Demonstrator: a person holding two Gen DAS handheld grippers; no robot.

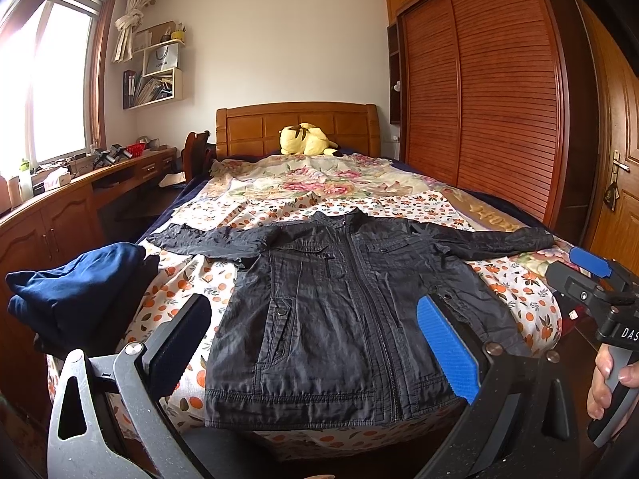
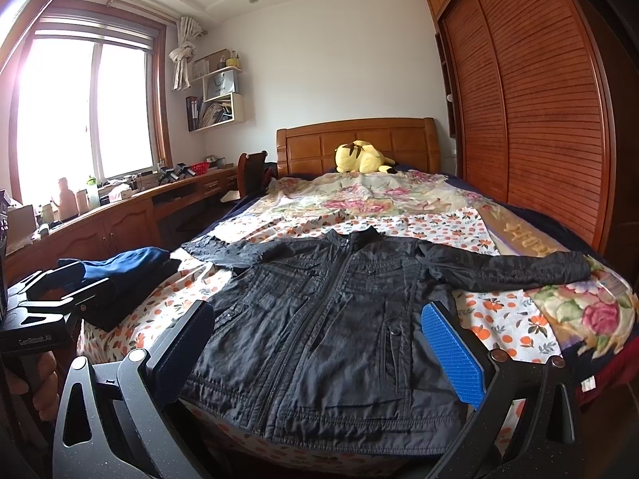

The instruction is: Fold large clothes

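Note:
A black zip-up jacket (image 1: 335, 311) lies flat, front up, on the foot of the bed with both sleeves spread out sideways; it also shows in the right wrist view (image 2: 331, 319). My left gripper (image 1: 315, 343) is open and empty, hovering just before the jacket's hem. My right gripper (image 2: 319, 347) is open and empty, also above the hem. The right gripper shows at the far right of the left wrist view (image 1: 591, 275), and the left gripper shows at the left edge of the right wrist view (image 2: 60, 291).
A folded stack of dark blue clothes (image 1: 80, 283) sits on the bed's left corner. The bed (image 1: 399, 203) has a floral and orange-print cover, with a yellow plush toy (image 1: 307, 139) at the headboard. A wooden desk (image 1: 80, 195) runs along the left, a wardrobe (image 1: 479, 92) along the right.

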